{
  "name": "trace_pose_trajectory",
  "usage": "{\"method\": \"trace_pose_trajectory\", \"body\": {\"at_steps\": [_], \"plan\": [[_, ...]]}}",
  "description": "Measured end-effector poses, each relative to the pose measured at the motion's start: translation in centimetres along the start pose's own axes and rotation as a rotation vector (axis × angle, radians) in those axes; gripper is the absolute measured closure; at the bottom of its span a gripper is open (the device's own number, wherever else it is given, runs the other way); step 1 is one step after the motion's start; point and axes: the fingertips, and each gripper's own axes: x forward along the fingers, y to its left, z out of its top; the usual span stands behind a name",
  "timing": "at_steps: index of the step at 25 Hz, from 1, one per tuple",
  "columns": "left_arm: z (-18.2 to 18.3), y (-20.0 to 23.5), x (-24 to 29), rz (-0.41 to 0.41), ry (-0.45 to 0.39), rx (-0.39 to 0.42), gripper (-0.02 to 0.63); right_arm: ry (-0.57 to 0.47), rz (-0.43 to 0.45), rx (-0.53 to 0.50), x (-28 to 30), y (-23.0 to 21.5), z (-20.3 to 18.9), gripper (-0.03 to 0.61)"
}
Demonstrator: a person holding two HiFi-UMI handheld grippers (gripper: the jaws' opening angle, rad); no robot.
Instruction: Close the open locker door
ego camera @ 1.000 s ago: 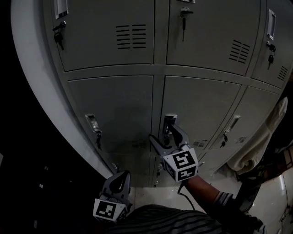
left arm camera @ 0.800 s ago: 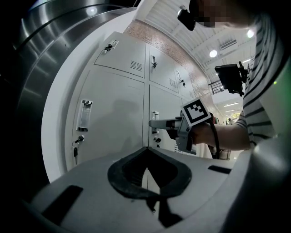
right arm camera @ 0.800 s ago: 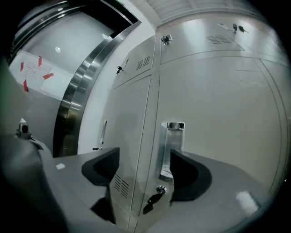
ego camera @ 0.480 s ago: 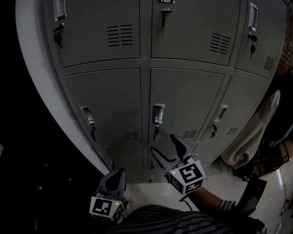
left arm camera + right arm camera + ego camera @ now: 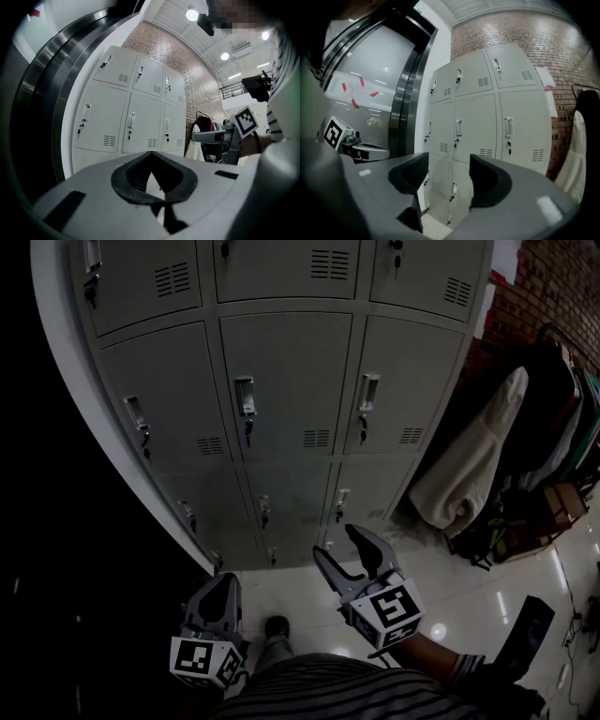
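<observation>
The grey locker bank [image 5: 281, 381] fills the upper head view, and every door that shows lies flush with its frame. The middle door's handle [image 5: 246, 395] has a key hanging under it. My right gripper [image 5: 342, 547] hovers low over the floor, well away from the lockers; its jaws stand apart and are closing with nothing between them. In the right gripper view [image 5: 447, 161] the lockers [image 5: 487, 117] show through that gap. My left gripper [image 5: 223, 585] hangs at the bottom left, shut and empty, its tips meeting in the left gripper view [image 5: 150, 154], where the lockers [image 5: 136, 122] stand beyond.
A curved grey pillar [image 5: 66, 381] borders the lockers on the left. A pale garment [image 5: 473, 465] hangs at the right beside a brick wall [image 5: 553, 287]. The glossy tiled floor [image 5: 441, 568] has a dark flat object [image 5: 525, 634] on it, and a person's shoe [image 5: 277, 626] shows below.
My right gripper has come off the middle door's handle and drawn back and down. The whole view has backed away from the lockers. The left gripper stays low at the left.
</observation>
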Motion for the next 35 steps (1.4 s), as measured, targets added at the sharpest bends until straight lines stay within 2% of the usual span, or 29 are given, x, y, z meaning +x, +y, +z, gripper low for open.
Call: {"method": "trace_pose_trajectory", "body": {"at_steps": [4,8,10,14,18,23,28,35], "plan": [[-2.6,-5.9,-5.0,0.004,0.044,-0.002,0.609,0.015,-0.026,0.021,-7.9,0.7,-1.4,0.471],[-2.7,-9.3,-9.1,0.018,0.037,0.005,0.611,0.032,-0.037,0.031,-13.3,2.1,-1.8,0.576],[-2.5,-9.9,-10.5,0.023,0.022,0.027,0.61,0.034,-0.04,0.037,-14.8,3.1,-1.8,0.577],[-2.4,-10.4,-12.2,0.002,0.044,0.013,0.611,0.041,-0.051,0.045,-16.2,5.3,-2.6,0.577],[-1.3,-8.9,-12.7,0.007,0.003,0.005,0.611,0.057,-0.088,0.06,-16.6,7.2,-2.7,0.577],[-1.0,-6.3,-13.6,0.029,0.004,-0.003,0.611,0.069,-0.124,0.087,-15.9,9.9,-3.3,0.578],[-1.4,-4.7,-14.5,0.083,0.02,0.008,0.611,0.081,-0.119,0.102,-14.7,11.0,-3.3,0.578],[-1.6,-5.3,-15.0,0.061,0.02,0.021,0.61,0.084,-0.082,0.084,-14.0,12.6,-2.7,0.578]]}}
